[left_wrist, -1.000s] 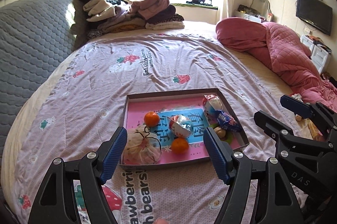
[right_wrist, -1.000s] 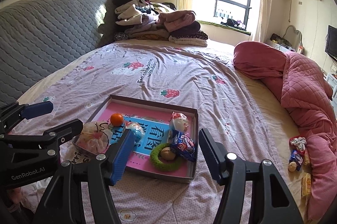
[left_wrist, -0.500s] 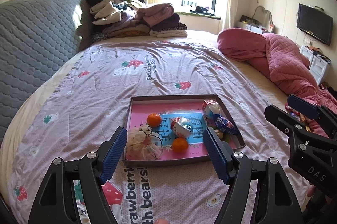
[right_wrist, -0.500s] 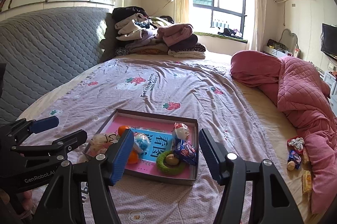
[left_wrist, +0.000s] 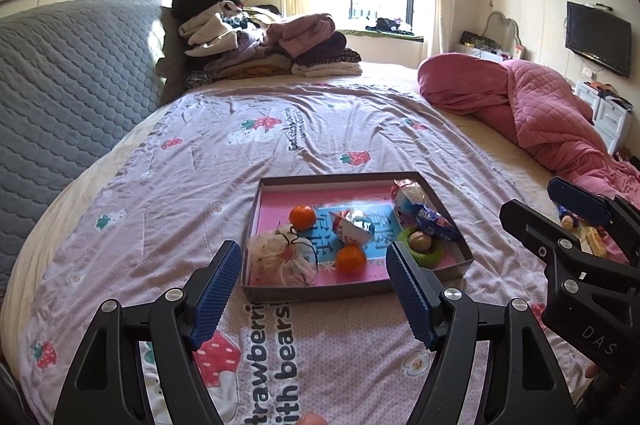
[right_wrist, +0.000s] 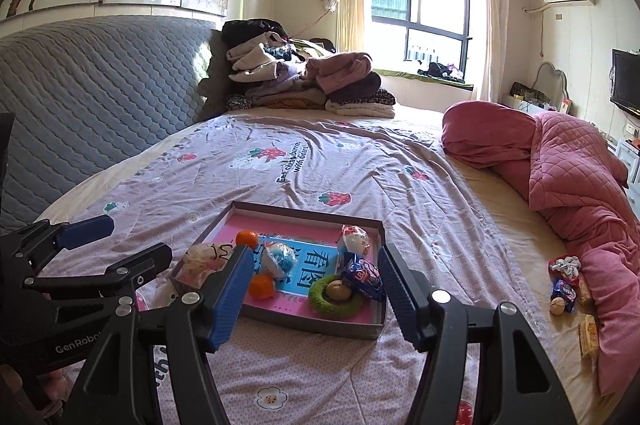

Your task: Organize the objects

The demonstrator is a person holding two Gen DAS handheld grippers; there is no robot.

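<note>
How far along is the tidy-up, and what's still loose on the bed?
Done: the tray already holds two oranges, a drawstring pouch, snack packets and a nut in the green ring. In hand: nothing; the left hand-held gripper and the right hand-held gripper are both open. Left: small items by the pink quilt.
</note>
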